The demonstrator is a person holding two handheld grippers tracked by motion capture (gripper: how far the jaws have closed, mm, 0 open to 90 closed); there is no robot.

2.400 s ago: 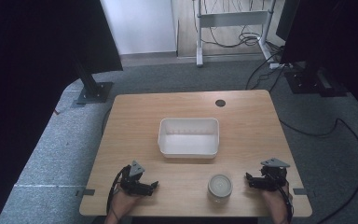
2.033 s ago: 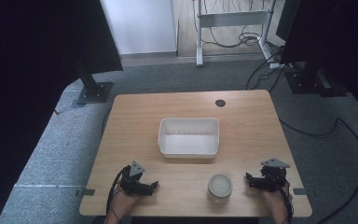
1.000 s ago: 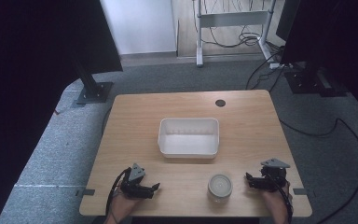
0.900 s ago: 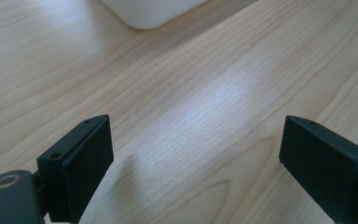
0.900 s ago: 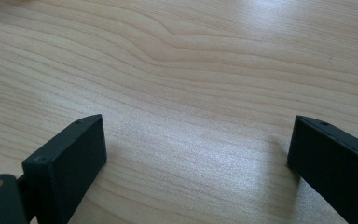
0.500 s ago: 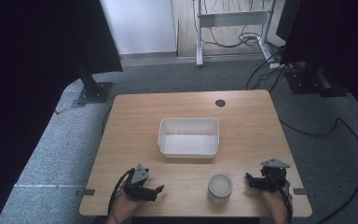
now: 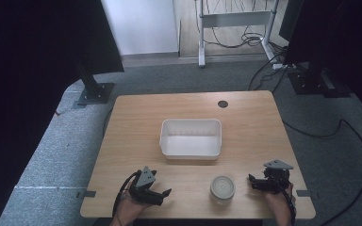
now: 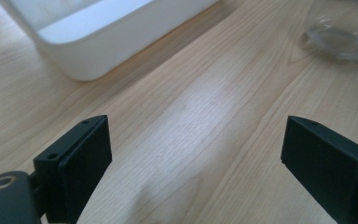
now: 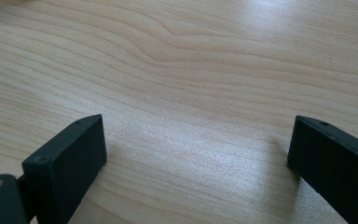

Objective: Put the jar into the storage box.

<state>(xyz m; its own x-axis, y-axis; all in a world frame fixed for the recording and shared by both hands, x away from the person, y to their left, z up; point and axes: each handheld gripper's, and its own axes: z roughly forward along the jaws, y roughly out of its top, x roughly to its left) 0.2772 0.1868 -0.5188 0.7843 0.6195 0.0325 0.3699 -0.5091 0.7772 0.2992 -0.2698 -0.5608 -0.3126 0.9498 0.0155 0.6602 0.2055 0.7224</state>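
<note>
I am holding both tools low at the near edge of the light wooden worktop [image 7: 250, 117]. My left tool [image 7: 162, 194] is sitting at the near left, its jaws standing wide apart with nothing between them; in the left gripper view [image 8: 196, 154] bare wood grain is showing in the gap. My right tool [image 7: 253, 181] is resting at the near right, pointing left, and its jaws are likewise spread wide over bare wood in the right gripper view [image 9: 198, 149]. A white rectangular plastic tub [image 7: 190, 138] is sitting near the middle of the worktop, well apart from both tools, and it is looking empty from above; its near corner [image 8: 102, 32] is showing at the far left of the left gripper view. A small clear glass jar [image 7: 222, 188] is standing between the two tools, closer to the right one, just near of the tub; its rounded base [image 8: 342, 28] is showing blurred at the far right of the left gripper view. A small dark round hole [image 7: 223, 103] is lying at the far side of the worktop.
</note>
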